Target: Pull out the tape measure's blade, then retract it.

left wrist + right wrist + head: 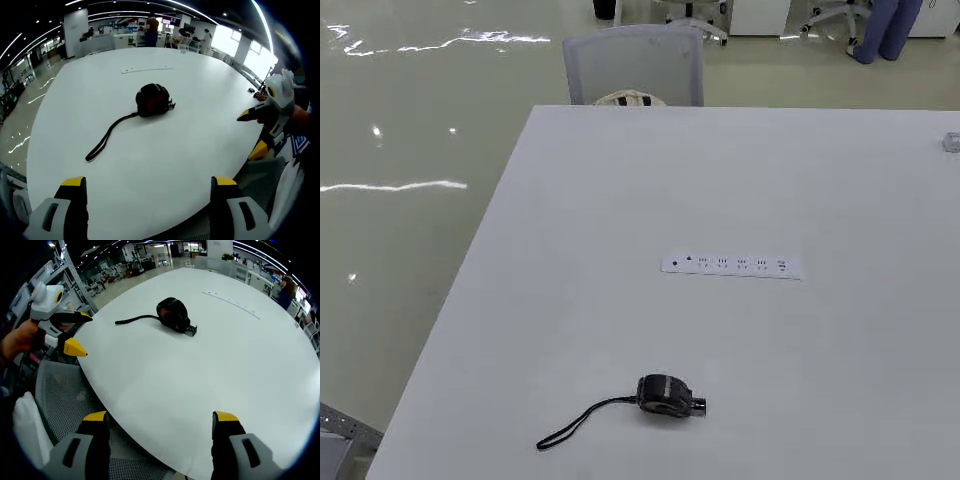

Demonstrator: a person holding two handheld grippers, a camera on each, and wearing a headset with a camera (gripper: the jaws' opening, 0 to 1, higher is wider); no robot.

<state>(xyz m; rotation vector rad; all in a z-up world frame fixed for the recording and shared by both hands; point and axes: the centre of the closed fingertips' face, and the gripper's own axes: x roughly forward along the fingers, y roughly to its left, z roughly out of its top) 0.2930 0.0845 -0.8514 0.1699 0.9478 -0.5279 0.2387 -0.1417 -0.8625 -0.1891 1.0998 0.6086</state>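
Nearest you, the left gripper (149,181) and right gripper (160,416) hang at the table's (720,180) front edge, both with jaws wide and empty.

Next out, the tape measure (668,395) lies flat near that edge. Its limp strap (575,425) trails left and its blade hook (701,406) faces right.

The case is likely hard, dense and prone to skate on the smooth top, so clamp its flat sides. Pinch the small hook tab only; the blade looks thin and springy.

Farther off is the power strip (730,265), and beyond the far edge a chair (632,65).
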